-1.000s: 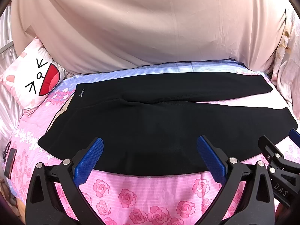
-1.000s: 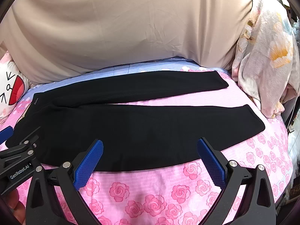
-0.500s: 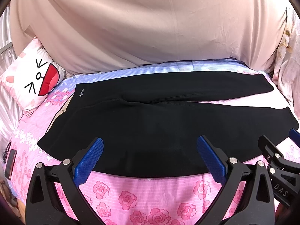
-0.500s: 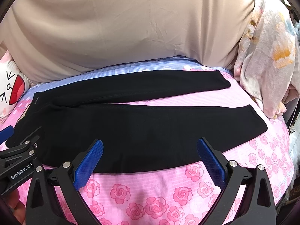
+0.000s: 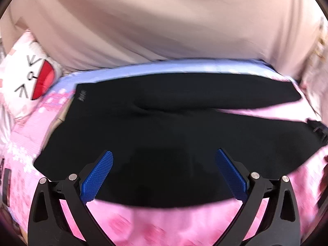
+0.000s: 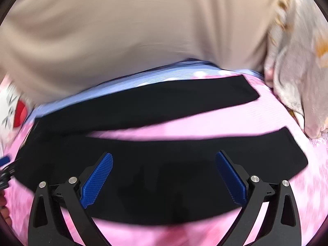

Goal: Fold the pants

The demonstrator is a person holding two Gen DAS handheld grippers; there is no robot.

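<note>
Flat on bedsheet (image 5: 168, 223) — black pants (image 5: 164, 135).

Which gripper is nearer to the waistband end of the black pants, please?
Left. The left gripper hovers open over the near leg close to the waistband; the right gripper, also open, is farther along that leg, toward the cuff.

Pants (image 5: 164, 135) spread flat on bed (image 5: 164, 223), waistband left, legs right; pillow (image 5: 26, 78) at far left; curtain (image 5: 164, 20) behind.
</note>
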